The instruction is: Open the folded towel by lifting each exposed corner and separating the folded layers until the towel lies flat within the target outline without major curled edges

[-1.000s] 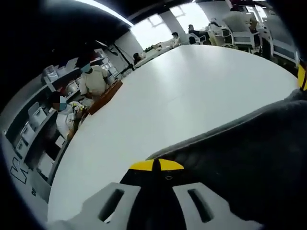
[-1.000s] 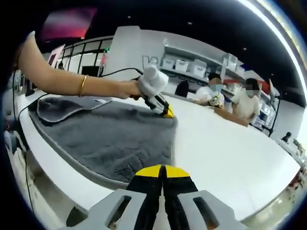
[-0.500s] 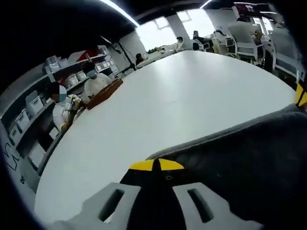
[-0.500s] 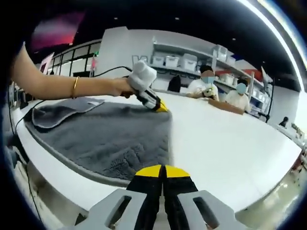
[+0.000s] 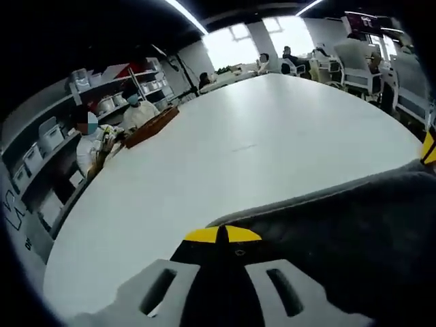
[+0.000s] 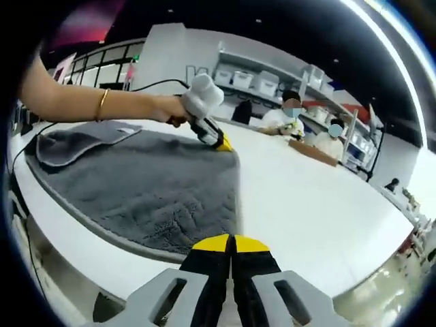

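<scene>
Spread wider than before, the fluffy grey towel lies on the white desk — both grippers' jaws pinch its corners — left gripper, right gripper.

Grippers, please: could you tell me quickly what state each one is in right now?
Left gripper: shut on a corner of the towel.
Right gripper: shut on the towel's near edge.

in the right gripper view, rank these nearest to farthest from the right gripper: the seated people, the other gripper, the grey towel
1. grey towel: its near corner sits at the right gripper tips.
2. left gripper: across the towel, at its far corner.
3. seated people: beyond the white table, by the shelves.
</scene>
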A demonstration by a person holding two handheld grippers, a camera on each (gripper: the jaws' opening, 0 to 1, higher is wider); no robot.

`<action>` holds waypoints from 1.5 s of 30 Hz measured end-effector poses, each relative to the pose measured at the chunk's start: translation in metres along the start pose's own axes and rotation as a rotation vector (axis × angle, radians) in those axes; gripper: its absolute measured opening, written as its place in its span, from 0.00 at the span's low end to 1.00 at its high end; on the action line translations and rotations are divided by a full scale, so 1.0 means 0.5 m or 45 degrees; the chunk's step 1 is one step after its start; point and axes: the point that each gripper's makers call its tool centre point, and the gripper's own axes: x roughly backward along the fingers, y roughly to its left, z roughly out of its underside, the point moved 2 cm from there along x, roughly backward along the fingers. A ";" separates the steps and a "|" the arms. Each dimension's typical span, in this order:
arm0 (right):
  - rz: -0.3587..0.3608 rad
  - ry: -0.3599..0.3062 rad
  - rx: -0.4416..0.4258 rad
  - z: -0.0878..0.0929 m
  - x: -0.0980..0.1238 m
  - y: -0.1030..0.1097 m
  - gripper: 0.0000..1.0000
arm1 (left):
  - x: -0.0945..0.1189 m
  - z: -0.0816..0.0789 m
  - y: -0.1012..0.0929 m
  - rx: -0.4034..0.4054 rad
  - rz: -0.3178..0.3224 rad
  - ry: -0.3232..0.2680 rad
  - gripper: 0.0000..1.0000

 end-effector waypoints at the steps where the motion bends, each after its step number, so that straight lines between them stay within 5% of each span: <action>1: 0.001 0.000 0.001 0.000 0.000 0.000 0.00 | 0.001 0.000 -0.001 -0.003 -0.001 0.001 0.00; 13: -0.011 -0.013 -0.002 0.001 -0.010 -0.005 0.00 | 0.024 -0.007 -0.004 -0.005 -0.016 -0.008 0.04; 20: -0.014 -0.028 -0.025 -0.001 -0.015 -0.005 0.00 | 0.069 -0.005 -0.007 0.024 -0.024 -0.023 0.18; 33: -0.003 -0.060 -0.008 -0.019 -0.022 -0.014 0.00 | 0.159 0.025 -0.018 -0.049 -0.029 -0.014 0.18; 35: -0.002 -0.077 -0.006 -0.027 -0.019 -0.015 0.00 | 0.183 0.051 -0.023 -0.099 -0.027 0.020 0.18; 45: -0.063 -0.112 0.020 -0.051 -0.020 0.005 0.00 | 0.212 0.070 -0.012 -0.070 -0.054 0.004 0.22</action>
